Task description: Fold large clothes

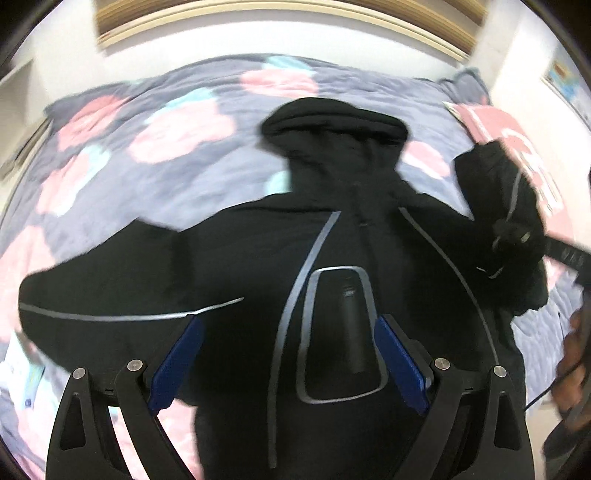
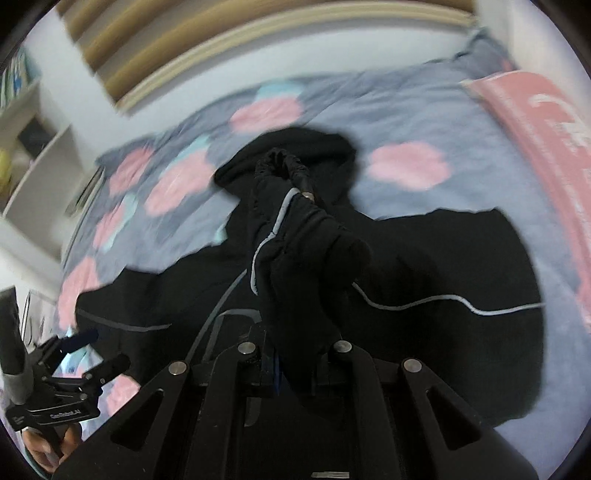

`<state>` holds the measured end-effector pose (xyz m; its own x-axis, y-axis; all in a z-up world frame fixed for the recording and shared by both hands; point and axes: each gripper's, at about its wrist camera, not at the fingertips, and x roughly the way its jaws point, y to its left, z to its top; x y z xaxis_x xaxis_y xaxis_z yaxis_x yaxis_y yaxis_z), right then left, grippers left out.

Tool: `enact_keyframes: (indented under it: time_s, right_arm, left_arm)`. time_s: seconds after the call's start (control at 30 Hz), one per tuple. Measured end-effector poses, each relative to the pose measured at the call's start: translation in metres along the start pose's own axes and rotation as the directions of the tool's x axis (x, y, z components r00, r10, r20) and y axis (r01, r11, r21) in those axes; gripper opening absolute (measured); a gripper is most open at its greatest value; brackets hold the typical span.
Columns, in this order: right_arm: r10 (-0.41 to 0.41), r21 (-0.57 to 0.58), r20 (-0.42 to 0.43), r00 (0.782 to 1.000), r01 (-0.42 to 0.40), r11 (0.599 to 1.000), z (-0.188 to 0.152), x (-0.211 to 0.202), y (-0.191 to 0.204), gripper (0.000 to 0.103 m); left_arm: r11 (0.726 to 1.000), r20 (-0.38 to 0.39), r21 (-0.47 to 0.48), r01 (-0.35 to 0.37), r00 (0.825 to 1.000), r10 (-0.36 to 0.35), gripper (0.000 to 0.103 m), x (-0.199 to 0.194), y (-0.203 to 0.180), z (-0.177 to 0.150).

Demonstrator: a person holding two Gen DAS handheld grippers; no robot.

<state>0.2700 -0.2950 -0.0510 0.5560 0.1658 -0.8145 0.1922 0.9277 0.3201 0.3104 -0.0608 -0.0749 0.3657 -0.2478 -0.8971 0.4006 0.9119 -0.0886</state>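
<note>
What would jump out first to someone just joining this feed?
A big black hooded jacket with grey piping lies spread across the floral bedspread, its hood towards the wooden headboard. The right gripper has its jaws shut on the jacket's sleeve, which is bunched up and lifted off the bed. The left gripper hovers over the jacket's chest with its jaws open and empty.

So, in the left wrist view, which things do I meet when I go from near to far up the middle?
Left gripper, open, with its blue pads → black jacket body with grey piping → its hood → flowered bedspread → wooden headboard.
</note>
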Motion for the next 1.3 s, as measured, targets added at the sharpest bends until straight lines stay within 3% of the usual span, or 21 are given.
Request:
enact_keyframes:
  time_s: [0.13, 0.23, 0.33, 0.43, 0.5, 0.6, 0.67, 0.73, 0.83, 0.93, 1.1, 1.13, 1.2, 1.23, 1.3]
  right_arm:
    - [0.034, -0.068, -0.104, 0.994, -0.042, 0.997, -0.020, 0.065, 0.058, 0.012]
    - [-0.026, -0.134, -0.191, 0.981, 0.000, 0.991, -0.039, 0.123, 0.084, 0.012]
    - [-0.087, -0.171, -0.273, 0.958, 0.041, 0.984, -0.060, 0.173, 0.094, 0.013]
    - [-0.101, -0.169, -0.296, 0.950, 0.051, 0.984, -0.071, 0.195, 0.089, 0.015]
    - [-0.070, -0.142, -0.311, 0.948, 0.027, 0.990, -0.069, 0.197, 0.084, 0.017]
    - [0.017, -0.115, -0.349, 0.937, -0.061, 0.992, -0.061, 0.186, 0.073, 0.030]
    - [0.057, -0.090, -0.333, 0.941, -0.092, 0.992, -0.058, 0.165, 0.063, 0.052]
    - [0.088, -0.066, -0.286, 0.954, -0.111, 0.992, -0.057, 0.133, 0.046, 0.067]
    - [0.035, -0.061, -0.240, 0.970, -0.051, 0.997, -0.058, 0.104, 0.023, 0.069]
    - [-0.043, -0.049, -0.235, 0.971, 0.033, 0.998, -0.062, 0.090, 0.000, 0.069]
    - [-0.078, 0.008, -0.241, 0.967, 0.083, 0.997, -0.067, 0.081, -0.023, 0.069]
    - [-0.081, 0.011, -0.239, 0.968, 0.086, 0.996, -0.067, 0.084, -0.021, 0.069]
    - [-0.086, 0.004, -0.236, 0.968, 0.090, 0.996, -0.068, 0.081, -0.024, 0.069]
    - [-0.099, -0.006, -0.234, 0.967, 0.101, 0.995, -0.068, 0.081, -0.024, 0.069]
    - [-0.120, -0.021, -0.233, 0.965, 0.118, 0.993, -0.066, 0.086, -0.017, 0.069]
  left_arm:
    - [0.999, -0.004, -0.049, -0.016, 1.000, 0.015, 0.094, 0.001, 0.037, -0.004]
    - [0.997, -0.024, -0.072, -0.031, 0.999, 0.029, 0.094, 0.014, 0.061, -0.004]
    - [0.995, -0.052, -0.091, -0.034, 0.998, 0.030, 0.094, 0.029, 0.078, -0.002]
    - [0.995, -0.071, -0.088, -0.037, 0.997, 0.031, 0.094, 0.043, 0.087, 0.000]
    - [0.996, -0.087, -0.089, -0.021, 0.996, 0.013, 0.094, 0.053, 0.089, 0.001]
    - [0.994, -0.102, -0.095, 0.056, 0.993, -0.065, 0.094, 0.067, 0.090, 0.005]
    - [0.988, -0.108, -0.087, 0.128, 0.985, -0.137, 0.094, 0.075, 0.084, 0.008]
    - [0.974, -0.123, -0.063, 0.216, 0.967, -0.222, 0.094, 0.084, 0.073, 0.011]
    - [0.955, -0.143, -0.036, 0.293, 0.945, -0.295, 0.094, 0.097, 0.051, 0.016]
    - [0.942, -0.147, -0.027, 0.334, 0.931, -0.335, 0.094, 0.111, 0.031, 0.024]
    - [0.951, -0.206, -0.090, 0.296, 0.929, -0.308, 0.094, 0.150, 0.023, 0.036]
    - [0.960, -0.235, -0.090, 0.265, 0.931, -0.279, 0.089, 0.160, 0.021, 0.036]
    - [0.961, -0.273, -0.085, 0.263, 0.921, -0.277, 0.059, 0.173, 0.015, 0.034]
    - [0.956, -0.297, -0.091, 0.278, 0.909, -0.292, 0.034, 0.180, 0.012, 0.033]
    - [0.954, -0.280, -0.089, 0.285, 0.913, -0.299, 0.027, 0.179, 0.009, 0.035]
